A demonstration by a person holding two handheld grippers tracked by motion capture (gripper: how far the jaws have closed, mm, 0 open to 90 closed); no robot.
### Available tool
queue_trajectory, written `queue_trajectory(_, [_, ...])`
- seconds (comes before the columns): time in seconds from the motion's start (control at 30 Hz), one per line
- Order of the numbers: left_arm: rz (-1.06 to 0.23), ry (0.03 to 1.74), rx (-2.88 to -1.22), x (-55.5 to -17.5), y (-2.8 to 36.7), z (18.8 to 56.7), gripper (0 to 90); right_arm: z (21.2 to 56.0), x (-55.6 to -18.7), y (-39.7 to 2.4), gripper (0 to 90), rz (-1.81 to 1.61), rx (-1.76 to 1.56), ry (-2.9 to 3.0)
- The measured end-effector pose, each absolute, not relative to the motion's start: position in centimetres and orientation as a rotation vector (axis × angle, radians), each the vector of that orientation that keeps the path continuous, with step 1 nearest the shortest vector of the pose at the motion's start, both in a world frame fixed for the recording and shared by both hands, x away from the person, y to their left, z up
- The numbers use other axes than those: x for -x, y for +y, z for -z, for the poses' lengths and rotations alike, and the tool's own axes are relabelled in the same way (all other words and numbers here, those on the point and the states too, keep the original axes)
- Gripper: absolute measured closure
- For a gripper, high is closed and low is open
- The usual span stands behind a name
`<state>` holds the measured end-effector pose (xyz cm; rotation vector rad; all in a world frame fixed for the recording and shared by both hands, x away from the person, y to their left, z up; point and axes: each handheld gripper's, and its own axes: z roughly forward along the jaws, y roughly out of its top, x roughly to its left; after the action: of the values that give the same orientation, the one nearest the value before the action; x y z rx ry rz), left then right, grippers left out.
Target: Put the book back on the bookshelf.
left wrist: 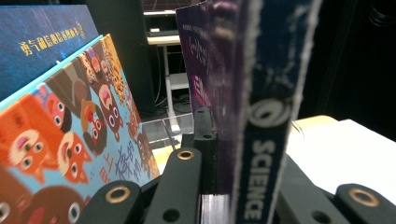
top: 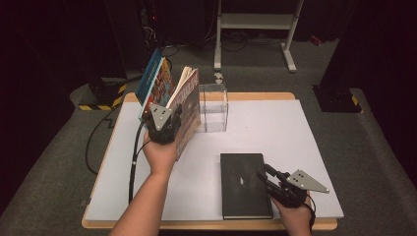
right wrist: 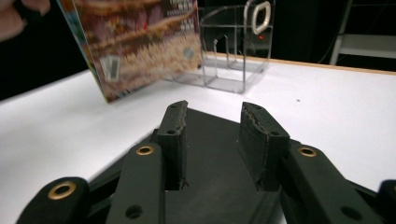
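Left gripper (top: 173, 110) is clamping a science book (left wrist: 261, 140) by its spine, holding it upright above the table's (top: 275, 128) far left, beside a picture book (top: 156, 81) and left of the clear box (top: 214, 108). Right gripper (right wrist: 210, 140) is hovering with jaws apart over the black notebook (top: 243, 184) lying near right.
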<state>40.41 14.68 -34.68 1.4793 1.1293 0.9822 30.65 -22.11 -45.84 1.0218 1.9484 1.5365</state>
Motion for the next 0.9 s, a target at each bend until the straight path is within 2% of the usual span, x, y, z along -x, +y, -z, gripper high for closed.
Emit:
queue_trajectory(0.27, [-0.973, 1.147, -1.442, -42.5, 14.2, 34.3, 83.8, 46.2, -31.9, -23.1, 56.3, -1.456, -1.057, 1.991])
queue_trajectory(0.47, [-0.998, 1.169, -1.431, -44.1, 13.7, 34.1, 83.9, 46.7, -31.8, -25.5, 57.1, -1.427, -1.093, 1.956])
queue_trajectory(0.9, [-1.05, 1.204, -1.427, -48.0, 12.6, 35.3, 83.9, 47.2, -31.5, -26.1, 57.9, -1.484, -1.1, 1.963])
